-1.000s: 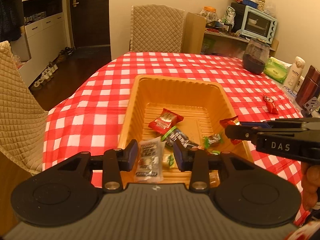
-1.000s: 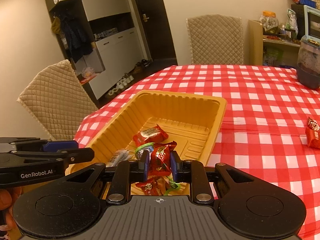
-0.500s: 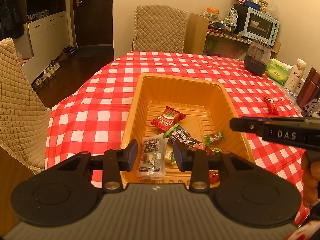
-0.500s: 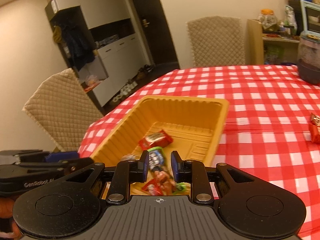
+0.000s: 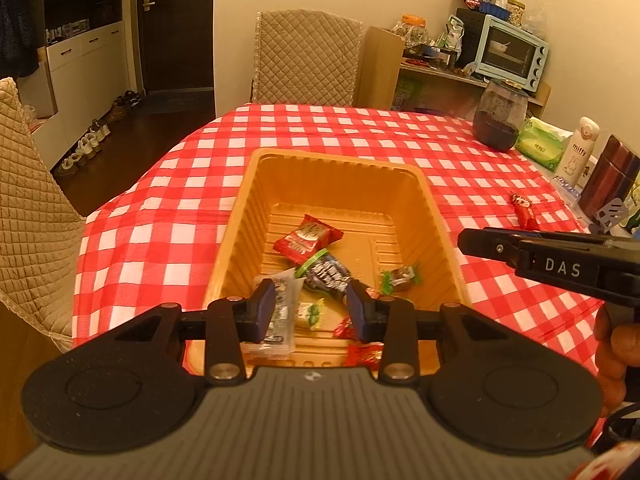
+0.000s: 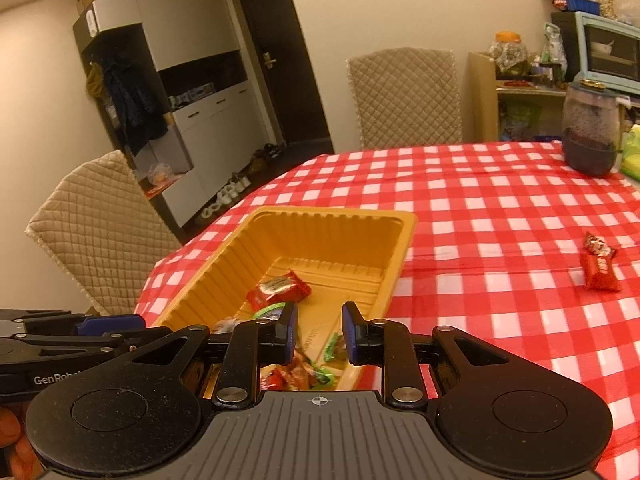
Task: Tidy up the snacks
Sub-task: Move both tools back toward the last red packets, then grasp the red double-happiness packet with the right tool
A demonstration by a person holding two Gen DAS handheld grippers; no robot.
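A yellow plastic tray [image 5: 332, 160] [image 6: 332, 212] sits on the red checked tablecloth. It holds several wrapped snacks: a red packet [image 5: 306, 238] [image 6: 278, 290], a dark bar [image 5: 326, 274], a green candy [image 5: 400, 278] and a clear packet [image 5: 282, 312]. My left gripper [image 5: 311, 308] [image 6: 112, 326] hovers open over the tray's near end, gripping nothing. My right gripper [image 6: 320, 330] [image 5: 464, 240] hangs above the tray's near right corner. Its jaws stand almost closed with nothing between them. One red snack [image 5: 524, 210] [image 6: 598, 268] lies on the cloth to the right.
At the table's right side stand a dark jar [image 5: 498, 120], a green tissue pack [image 5: 540, 144], a white bottle [image 5: 576, 152] and a dark flask [image 5: 608, 180]. Quilted chairs stand at the far end [image 5: 308, 60] and on the left [image 5: 24, 200].
The right gripper held a red candy a second ago; the candy now lies in the tray's near end. The gripper has drawn back a little. The left gripper has stayed put.
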